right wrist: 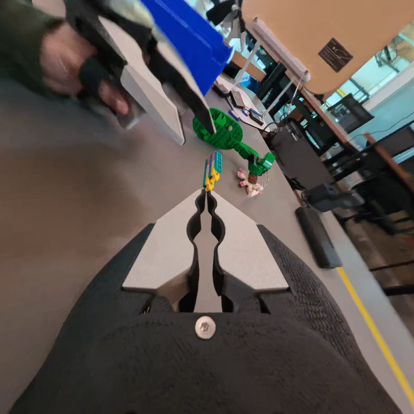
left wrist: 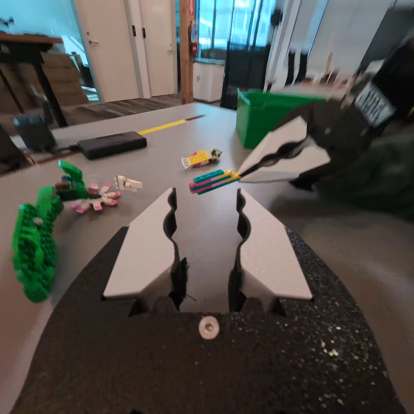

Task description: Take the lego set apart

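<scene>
My right gripper (right wrist: 206,193) is shut on the yellow end of a teal, pink and yellow lego piece (right wrist: 212,171) and holds it above the grey table. In the left wrist view the same piece (left wrist: 211,181) hangs from the right gripper (left wrist: 240,177) just beyond my left gripper (left wrist: 206,190), which is open and empty. A green lego plant (left wrist: 35,226) with pink petals (left wrist: 98,199) lies at the left; it also shows in the right wrist view (right wrist: 221,132). A small yellow and pink lego model (left wrist: 201,158) lies farther back. A white lego part (left wrist: 128,182) lies beside the petals.
A green bin (left wrist: 262,118) stands at the back right of the table (left wrist: 201,224). A black flat box (left wrist: 112,144) and yellow tape line (left wrist: 161,127) lie farther back. A blue bin (right wrist: 190,38) shows beyond the left gripper (right wrist: 197,134). The table edge runs along the right.
</scene>
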### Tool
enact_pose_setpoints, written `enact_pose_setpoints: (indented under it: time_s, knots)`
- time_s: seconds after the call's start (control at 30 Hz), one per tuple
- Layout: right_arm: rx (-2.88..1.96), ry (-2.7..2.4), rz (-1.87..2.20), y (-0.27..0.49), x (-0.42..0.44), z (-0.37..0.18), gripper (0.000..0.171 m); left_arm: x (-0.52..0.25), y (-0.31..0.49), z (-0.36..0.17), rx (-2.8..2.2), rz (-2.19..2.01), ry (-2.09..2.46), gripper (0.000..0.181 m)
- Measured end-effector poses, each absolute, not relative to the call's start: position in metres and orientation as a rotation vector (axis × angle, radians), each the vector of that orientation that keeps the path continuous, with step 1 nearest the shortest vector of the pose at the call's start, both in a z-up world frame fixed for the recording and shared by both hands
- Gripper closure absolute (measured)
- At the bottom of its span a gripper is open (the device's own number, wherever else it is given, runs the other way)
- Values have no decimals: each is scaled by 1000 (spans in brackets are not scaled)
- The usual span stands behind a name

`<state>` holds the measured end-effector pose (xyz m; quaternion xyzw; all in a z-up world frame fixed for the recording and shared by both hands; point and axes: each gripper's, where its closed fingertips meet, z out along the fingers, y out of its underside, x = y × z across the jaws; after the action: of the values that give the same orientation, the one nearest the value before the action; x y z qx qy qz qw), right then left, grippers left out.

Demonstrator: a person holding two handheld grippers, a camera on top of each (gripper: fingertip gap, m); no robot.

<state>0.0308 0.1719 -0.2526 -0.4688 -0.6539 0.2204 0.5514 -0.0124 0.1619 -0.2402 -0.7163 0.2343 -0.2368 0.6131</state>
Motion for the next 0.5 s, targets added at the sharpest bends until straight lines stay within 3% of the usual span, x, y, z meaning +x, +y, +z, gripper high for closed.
enact_pose_setpoints:
  time_s: [0.03,0.3,0.4,0.5]
  knots:
    - [-1069,-1589,459,171,31,-257,171,-7,161,-246,-1659,-437,630,129]
    - [-617,-1872,86,145,32,-287,171,29,147,-291,-1654,-110,1111,142]
    - [-571,-1912,65,139,30,-295,171,29,144,-296,-1657,-69,1169,166]
    - [-681,-1865,106,146,29,-294,171,26,146,-299,-1686,-36,1164,174]
